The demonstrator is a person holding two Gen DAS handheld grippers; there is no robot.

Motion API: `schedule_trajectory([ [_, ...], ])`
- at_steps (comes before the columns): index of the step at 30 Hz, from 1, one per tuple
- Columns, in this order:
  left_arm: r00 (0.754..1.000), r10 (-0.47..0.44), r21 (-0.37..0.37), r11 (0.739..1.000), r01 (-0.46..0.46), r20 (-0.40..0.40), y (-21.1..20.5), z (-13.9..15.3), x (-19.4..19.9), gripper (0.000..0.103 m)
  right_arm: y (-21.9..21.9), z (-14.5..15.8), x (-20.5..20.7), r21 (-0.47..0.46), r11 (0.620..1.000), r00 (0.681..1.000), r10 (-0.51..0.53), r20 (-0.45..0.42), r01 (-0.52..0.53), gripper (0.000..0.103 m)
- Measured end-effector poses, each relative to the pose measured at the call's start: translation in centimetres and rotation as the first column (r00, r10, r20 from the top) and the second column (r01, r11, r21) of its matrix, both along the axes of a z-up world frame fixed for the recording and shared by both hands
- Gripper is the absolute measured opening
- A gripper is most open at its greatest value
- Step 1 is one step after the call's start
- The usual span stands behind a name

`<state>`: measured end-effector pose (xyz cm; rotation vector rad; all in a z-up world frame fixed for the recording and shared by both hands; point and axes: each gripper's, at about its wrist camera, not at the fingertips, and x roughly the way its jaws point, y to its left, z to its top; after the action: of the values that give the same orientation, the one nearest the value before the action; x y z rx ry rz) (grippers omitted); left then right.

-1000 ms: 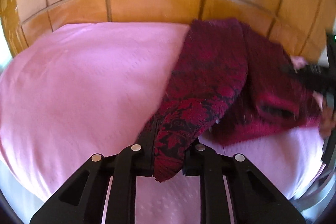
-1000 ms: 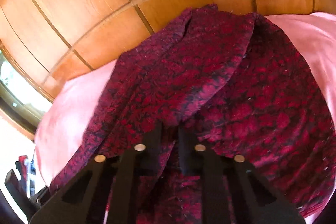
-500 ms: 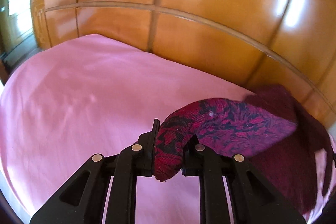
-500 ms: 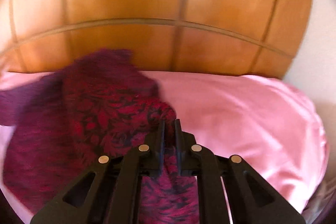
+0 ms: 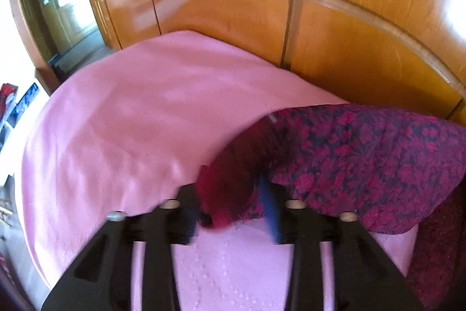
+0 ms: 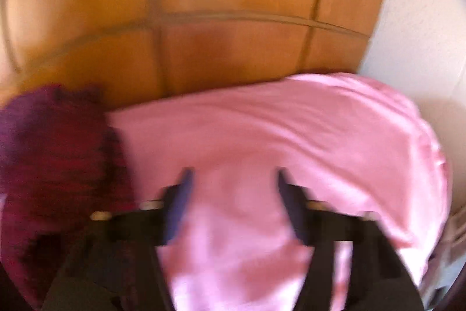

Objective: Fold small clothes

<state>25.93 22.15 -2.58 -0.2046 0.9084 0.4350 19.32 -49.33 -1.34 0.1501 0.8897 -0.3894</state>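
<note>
While the dark red patterned garment [image 5: 364, 162] lies on the pink bedspread [image 5: 131, 121], one rolled end of it sits between the parted jaws of the left gripper [image 5: 233, 212], and from there the cloth runs off to the right of that gripper toward the wooden headboard [image 5: 233, 13]. That gripper's jaws have just been opening; the pads look clear of the fabric, though blur makes the margin hard to judge. From the right wrist view the garment [image 6: 55, 165] lies well to the left of the right gripper [image 6: 233, 194], whose jaws have also just been opening and now stand spread over bare bedspread [image 6: 291, 130] with nothing between them.

Taking the garment as the landmark, its long axis seems to run from the left gripper's end away toward the headboard side, and the left gripper is plainly the nearer hand; the right one would have to come back across to reach a fresh edge. Left of the garment the bedspread is open and smooth, giving ample room to lay a fold down. Beyond the garment the headboard closes the far side, and the bed's edge falls away past the right gripper, beside a pale wall [image 6: 422, 34]. The fold looks set down, not yet smoothed.
</note>
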Motion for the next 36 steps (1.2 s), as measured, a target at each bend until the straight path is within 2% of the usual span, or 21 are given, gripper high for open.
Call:
schedule_trajectory([
  [1, 1.0, 0.001, 0.004, 1.0, -0.001, 0.022, -0.1, 0.4, -0.8, 0.064, 1.1, 0.6, -0.6, 0.051, 0.997, 0.998, 0.06, 0.019, -0.061, 0.066],
  [2, 0.999, -0.005, 0.006, 1.0, 0.004, 0.044, -0.4, 0.8, -1.8, 0.065, 2.1, 0.9, -1.0, 0.098, 0.989, 0.994, 0.105, 0.029, -0.108, 0.07],
  [3, 0.997, -0.013, 0.003, 1.0, 0.013, 0.07, -0.7, 1.2, -2.6, 0.066, 3.3, 1.0, -1.4, 0.159, 0.975, 0.988, 0.15, 0.037, -0.154, 0.073],
  [4, 0.995, -0.023, -0.003, 1.0, 0.023, 0.097, -1.0, 1.7, -3.8, 0.066, 4.7, 1.0, -2.1, 0.246, 0.945, 0.976, 0.212, 0.048, -0.217, 0.075],
  [7, 0.985, -0.061, -0.051, 0.996, 0.07, 0.164, -2.1, 2.5, -6.9, 0.066, 7.4, 0.7, -3.7, 0.359, 0.88, 0.949, 0.306, 0.071, -0.311, 0.079],
  [9, 0.974, -0.104, -0.1, 0.987, 0.126, 0.203, -3.1, 2.6, -8.6, 0.066, 8.8, 0.8, -4.5, 0.398, 0.853, 0.939, 0.334, 0.081, -0.337, 0.079],
  [12, 0.949, -0.226, -0.168, 0.949, 0.265, 0.219, -5.8, 2.0, -11.2, 0.066, 10.2, 1.2, -5.7, 0.426, 0.822, 0.922, 0.375, 0.095, -0.379, 0.081],
  [14, 0.932, -0.295, -0.207, 0.918, 0.337, 0.209, -8.0, 1.0, -12.7, 0.066, 10.8, 1.8, -6.4, 0.391, 0.836, 0.919, 0.387, 0.079, -0.386, 0.085],
  [17, 0.907, -0.377, -0.274, 0.866, 0.418, 0.19, -10.7, -0.7, -13.6, 0.066, 10.1, 3.6, -7.9, 0.439, 0.807, 0.917, 0.372, 0.142, -0.395, 0.092],
  [19, 0.886, -0.426, -0.31, 0.831, 0.463, 0.181, -12.6, -1.7, -14.0, 0.066, 10.6, 4.3, -8.1, 0.432, 0.787, 0.897, 0.406, 0.175, -0.441, 0.096],
  [22, 0.866, -0.472, -0.36, 0.789, 0.499, 0.166, -14.4, -2.9, -13.8, 0.066, 12.9, 3.2, -7.2, 0.373, 0.789, 0.87, 0.476, 0.131, -0.488, 0.095],
  [24, 0.855, -0.494, -0.38, 0.769, 0.514, 0.158, -15.5, -3.5, -13.7, 0.066, 14.2, 1.6, -6.3, 0.331, 0.788, 0.847, 0.527, 0.074, -0.519, 0.081],
  [25, 0.848, -0.507, -0.39, 0.758, 0.523, 0.153, -16.2, -3.8, -13.8, 0.066, 14.6, 0.9, -6.0, 0.309, 0.792, 0.839, 0.543, 0.04, -0.527, 0.052],
  [26, 0.844, -0.514, -0.394, 0.752, 0.528, 0.149, -16.6, -4.0, -13.9, 0.066, 15.1, 0.3, -5.8, 0.265, 0.802, 0.831, 0.557, -0.006, -0.536, 0.016],
  [27, 0.839, -0.525, -0.399, 0.744, 0.535, 0.146, -17.0, -4.1, -14.0, 0.066, 15.4, 0.0, -5.5, 0.223, 0.808, 0.823, 0.567, -0.04, -0.546, 0.012],
  [29, 0.827, -0.543, -0.408, 0.728, 0.551, 0.149, -17.5, -4.5, -14.1, 0.066, 14.8, 0.6, -5.4, 0.124, 0.832, 0.834, 0.549, -0.048, -0.541, 0.012],
  [30, 0.822, -0.55, -0.414, 0.719, 0.558, 0.152, -17.6, -4.7, -14.2, 0.066, 14.1, 1.1, -5.2, 0.069, 0.85, 0.85, 0.525, -0.045, -0.522, 0.012],
  [32, 0.812, -0.561, -0.439, 0.697, 0.568, 0.161, -17.7, -4.8, -14.3, 0.066, 11.5, 2.3, -4.5, -0.108, 0.899, 0.905, 0.422, -0.048, -0.425, 0.012],
  [33, 0.807, -0.566, -0.457, 0.68, 0.573, 0.169, -17.8, -4.9, -14.3, 0.066, 9.5, 2.8, -3.8, -0.21, 0.915, 0.939, 0.34, -0.05, -0.343, 0.012],
  [35, 0.798, -0.574, -0.491, 0.649, 0.58, 0.185, -17.9, -5.1, -14.4, 0.066, 5.9, 2.7, -2.3, -0.301, 0.929, 0.977, 0.207, -0.053, -0.213, 0.012],
  [36, 0.798, -0.574, -0.501, 0.644, 0.578, 0.183, -18.1, -5.3, -14.4, 0.066, 4.2, 2.5, -1.5, -0.301, 0.939, 0.986, 0.157, -0.057, -0.167, 0.012],
])
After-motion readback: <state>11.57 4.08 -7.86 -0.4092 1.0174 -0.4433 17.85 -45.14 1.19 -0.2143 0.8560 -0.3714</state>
